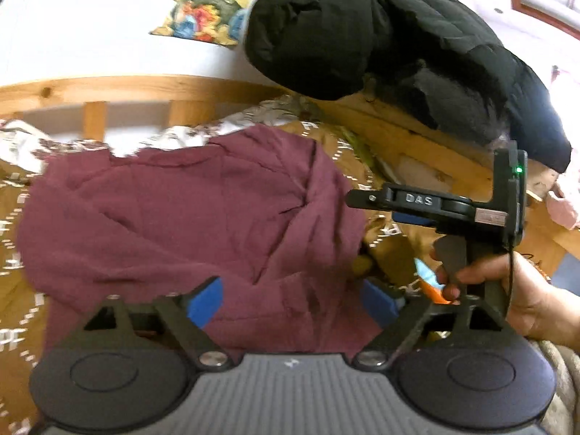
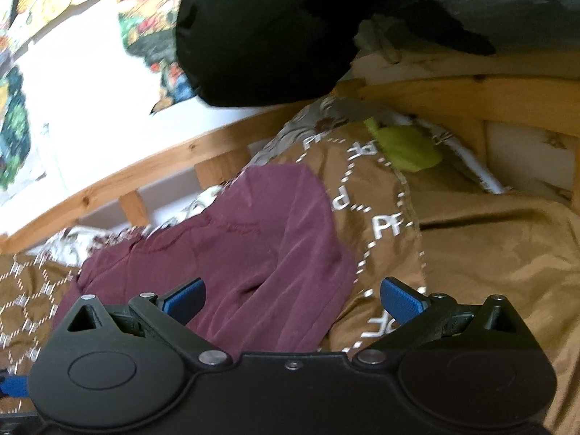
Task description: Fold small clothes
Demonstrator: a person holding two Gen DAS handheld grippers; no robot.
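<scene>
- currently a maroon garment is seen lying on the brown patterned bedspread, partly folded, w/ a rumpled flap along its right side; it sits near the wooden bed rail.
- step in hand, as judged: the fold looks just laid down, so the next edge is to be picked. a hem or corner should be taken low & square, only the top layer pinched, so the bedspread isn't dragged along w/ it.
- the flap should be carried flat across & wrinkles smoothed before letting go, else the bundle will be lopsided.
- left gripper: jaws are spread wide, nothing clamped; cloth is seen between the blue pads but no pressing on it is evident.
- right gripper: jaws also held apart, empty, over the garment's right edge; contact w/ the cloth can't be told.
- in the left wrist view the right tool is seen held by a hand beside the garment.
</scene>
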